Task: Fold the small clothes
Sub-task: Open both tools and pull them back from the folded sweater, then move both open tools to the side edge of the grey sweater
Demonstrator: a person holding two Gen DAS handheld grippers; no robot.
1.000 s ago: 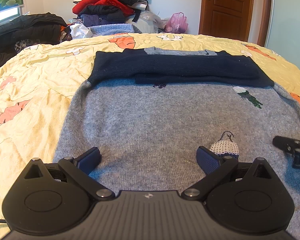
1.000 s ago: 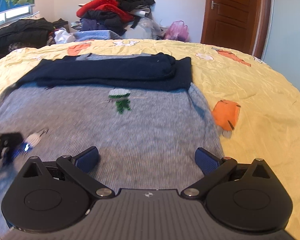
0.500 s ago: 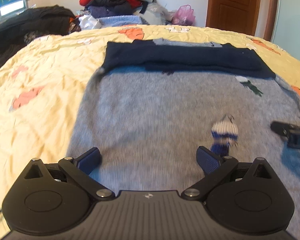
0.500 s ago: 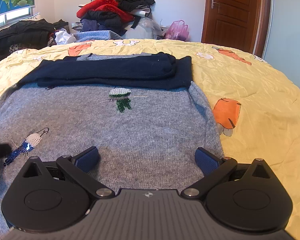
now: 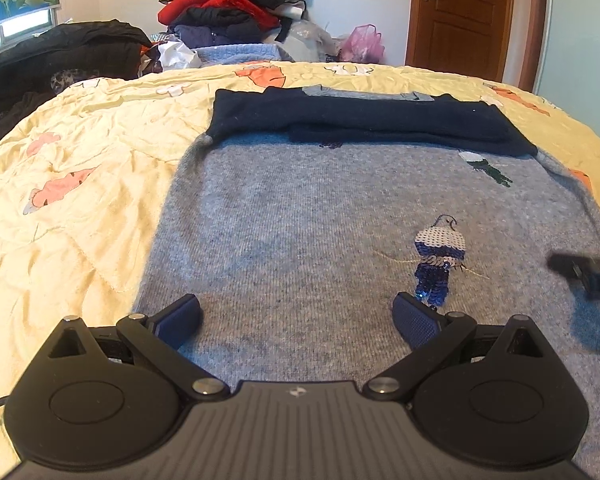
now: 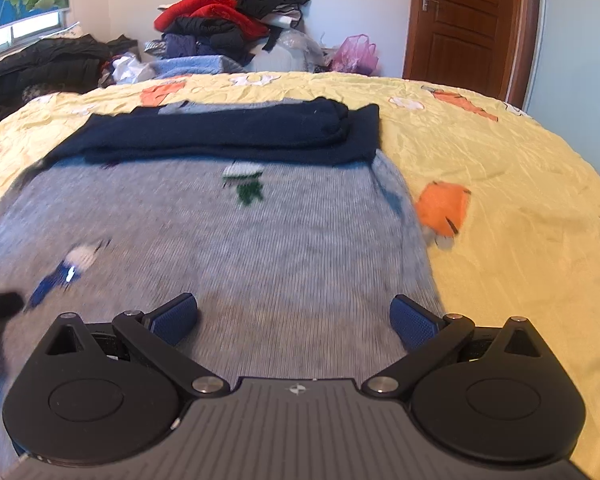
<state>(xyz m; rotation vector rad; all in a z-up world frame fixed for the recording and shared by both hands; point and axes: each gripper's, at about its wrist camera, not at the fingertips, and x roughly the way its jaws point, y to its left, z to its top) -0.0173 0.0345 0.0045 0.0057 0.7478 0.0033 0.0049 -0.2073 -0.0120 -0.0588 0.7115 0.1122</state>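
Though spread flat, grey sweater point(image 5: 300, 224) on bed point(image 5: 80, 184)

Under your tools: grey fine-ribbed knit sweater point(image 5: 300, 232), matt, slightly fuzzy. Its blue-and-white bird patch point(image 5: 438, 258) looks sequinned, glinting. Navy folded knit sleeves point(image 5: 360, 124) softer, dull. Yellow printed quilted bedspread point(image 5: 80, 200): thin cloth, creased, faint sheen. Your left gripper point(image 5: 296, 316): matt black plastic, bright metal pivot pins, blue textured pads point(image 5: 414, 322). Brown panelled wooden door point(image 6: 460, 20): smooth, semi-gloss.
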